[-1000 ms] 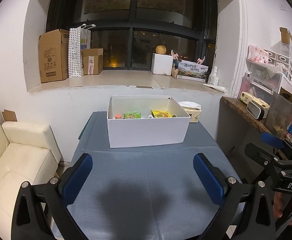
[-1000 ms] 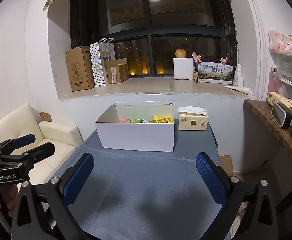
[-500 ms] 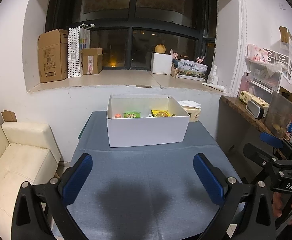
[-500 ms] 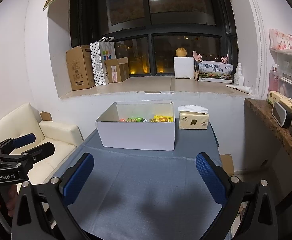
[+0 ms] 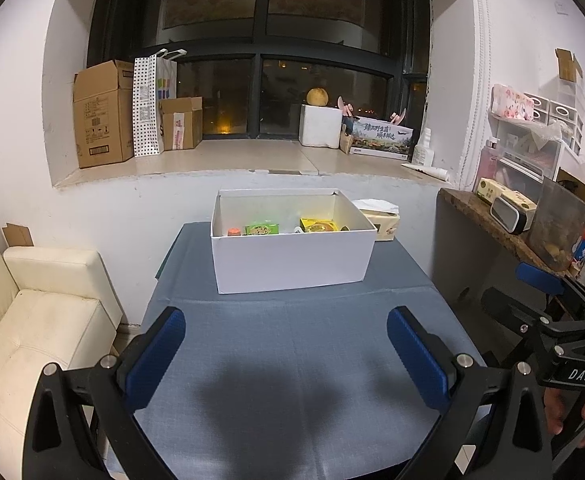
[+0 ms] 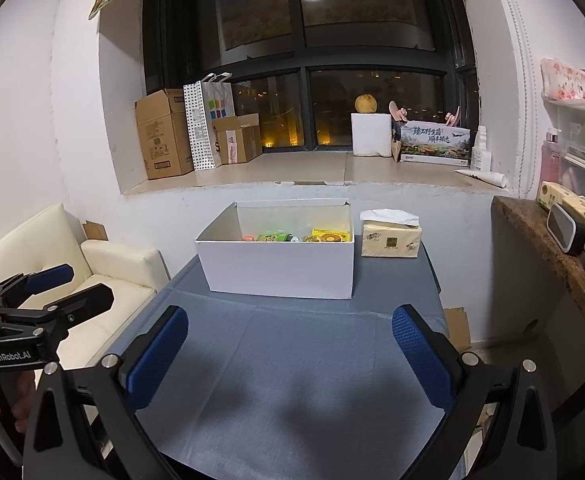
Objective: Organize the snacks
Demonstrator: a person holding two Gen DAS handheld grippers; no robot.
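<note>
Both claws spread and empty above the worktop; snacks sit in the box.

Left claw (image 5: 286,354) and right claw (image 6: 290,356) are held wide apart over the blue-grey worktop (image 5: 292,360), gripping nothing. White box (image 5: 292,258) stands at the far end, containing a green snack packet (image 5: 261,229) and a yellow snack packet (image 5: 319,225). Tissue pack (image 6: 390,236) stands just beside the box.

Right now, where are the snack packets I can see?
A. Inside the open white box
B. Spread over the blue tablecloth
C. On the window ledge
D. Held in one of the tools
A: the green packet and yellow packet sit inside the white box, while both tools, left and right, are open and hold nothing.
</note>
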